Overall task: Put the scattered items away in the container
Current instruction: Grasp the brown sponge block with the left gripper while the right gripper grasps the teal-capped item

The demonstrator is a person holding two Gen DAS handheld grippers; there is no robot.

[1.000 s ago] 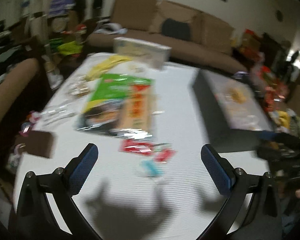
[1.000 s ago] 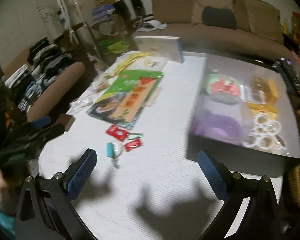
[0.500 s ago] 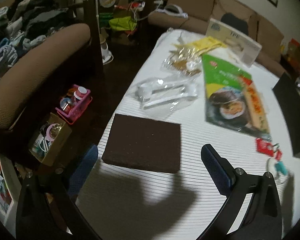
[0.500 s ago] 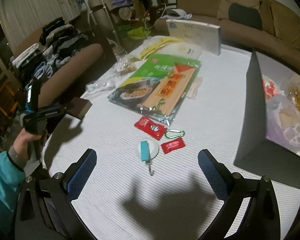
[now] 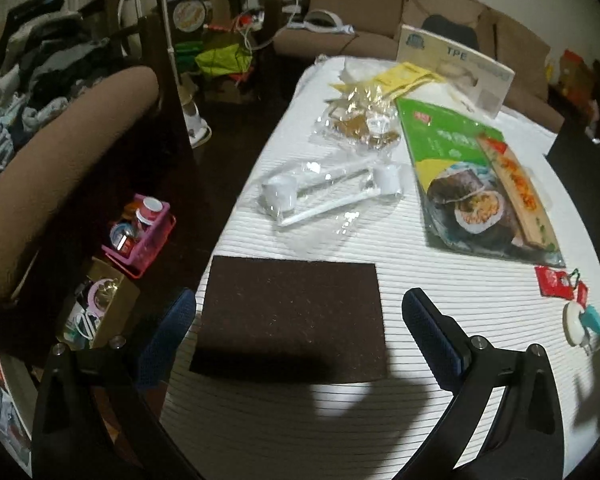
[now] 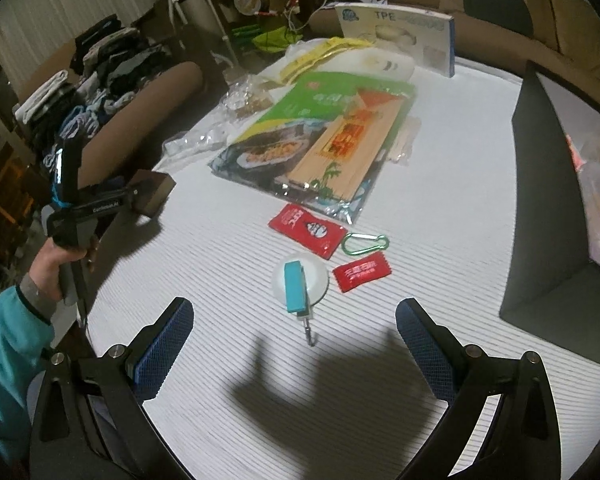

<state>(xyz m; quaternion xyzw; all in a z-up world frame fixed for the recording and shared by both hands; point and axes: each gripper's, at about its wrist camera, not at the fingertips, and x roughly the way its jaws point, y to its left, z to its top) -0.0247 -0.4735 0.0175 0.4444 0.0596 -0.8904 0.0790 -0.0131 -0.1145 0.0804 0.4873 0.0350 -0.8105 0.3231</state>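
Spread wide on both grippers, pads blue and bumpy, arms black, nothing held between them. Left gripper up over a dark brown pad: flat, square-cornered, rough and speckled like a scrubbing cloth, lying at the near left edge of the white ribbed table, with the open fingers on either side of it but not touching that can be seen. Right gripper up over a small round white thing with a teal clip and a little metal hook at its near end.

Just behind that, a shiny red sauce packet, a smaller red packet and a green metal clip ring, all close together. Farther back, a big flat shiny bag with green top and a sushi roll picture, with a bamboo mat inside. Left of it, clear crinkly plastic bags with white scoops and brown bits. At the far end, a pale box marked TPE standing on edge.

On the right, a dark box with tall plain sides, open on top, with some things already inside, blurred. At the left, a hand in a teal sleeve gripping the left tool's handle.
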